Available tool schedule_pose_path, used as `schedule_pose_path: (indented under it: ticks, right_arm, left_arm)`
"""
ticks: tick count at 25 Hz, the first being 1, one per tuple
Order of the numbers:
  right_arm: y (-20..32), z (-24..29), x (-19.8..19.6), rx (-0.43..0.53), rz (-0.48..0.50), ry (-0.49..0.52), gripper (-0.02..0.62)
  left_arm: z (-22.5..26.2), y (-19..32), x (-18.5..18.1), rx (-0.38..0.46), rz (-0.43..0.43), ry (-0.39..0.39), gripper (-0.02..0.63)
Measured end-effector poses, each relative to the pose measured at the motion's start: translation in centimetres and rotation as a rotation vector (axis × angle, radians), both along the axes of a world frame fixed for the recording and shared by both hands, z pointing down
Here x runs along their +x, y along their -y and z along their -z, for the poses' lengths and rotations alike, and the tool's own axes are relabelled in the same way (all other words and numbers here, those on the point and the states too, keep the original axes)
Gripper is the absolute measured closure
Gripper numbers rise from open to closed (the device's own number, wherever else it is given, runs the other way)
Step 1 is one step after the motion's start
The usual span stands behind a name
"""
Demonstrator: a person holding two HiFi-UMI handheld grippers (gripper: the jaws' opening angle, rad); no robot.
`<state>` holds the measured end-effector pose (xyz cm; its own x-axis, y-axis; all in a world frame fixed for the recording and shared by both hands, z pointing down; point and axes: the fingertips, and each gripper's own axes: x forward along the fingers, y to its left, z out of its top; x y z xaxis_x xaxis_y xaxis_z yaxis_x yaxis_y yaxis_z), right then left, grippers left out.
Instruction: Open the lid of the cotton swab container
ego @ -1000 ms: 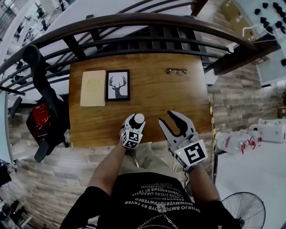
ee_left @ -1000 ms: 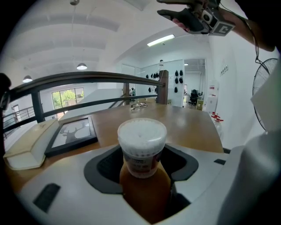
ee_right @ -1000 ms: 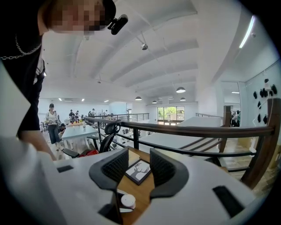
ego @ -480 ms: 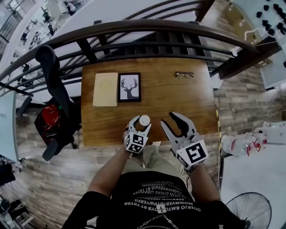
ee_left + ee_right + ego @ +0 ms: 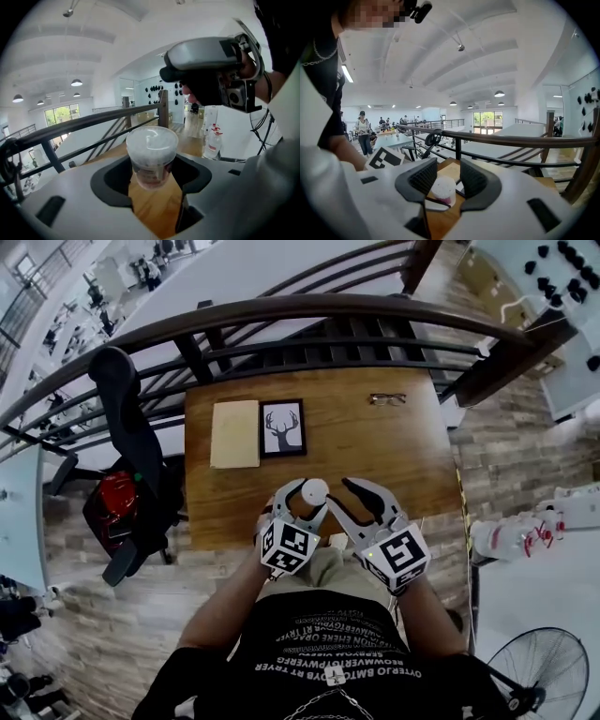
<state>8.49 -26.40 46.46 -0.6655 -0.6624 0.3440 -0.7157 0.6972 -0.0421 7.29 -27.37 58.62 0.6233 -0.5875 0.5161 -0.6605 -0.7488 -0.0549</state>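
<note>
Seen from above, a person stands at the 6 o'clock edge of a brown wooden table (image 5: 375,446), holding grey tongs in each hand. The left tongs (image 5: 305,498) are clenched on the body of a small clear plastic cotton swab container (image 5: 314,489), which stands upright over the table's near edge with its round frosted white lid (image 5: 152,137) still on. Whether its base rests on the wood cannot be told.

The right tongs (image 5: 339,494) sit just beside it at 3 o'clock, released, with the jaws apart. In the right gripper view the lid sits low between the two ribbed black pads (image 5: 423,177), with a gap showing on one side.

Farther up the table, at 11 o'clock from the container, a black-framed picture of a deer's head (image 5: 282,427) lies next to a tan sheet of paper (image 5: 235,433). A pair of thin-rimmed eyeglasses (image 5: 388,399) lies at 1 o'clock, near the far edge. A dark metal railing (image 5: 281,310) curves along the far side of the table.
</note>
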Motion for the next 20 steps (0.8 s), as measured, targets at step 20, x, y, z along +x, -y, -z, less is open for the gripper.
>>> schedule_pose_path:
  ticks: [20]
  right_arm:
    - [-1.6,-0.3,-6.4,-0.092,0.106,-0.116,0.309]
  left_arm:
    - [6.7,-1.7,-2.7,0.024,-0.13,0.086,0.33]
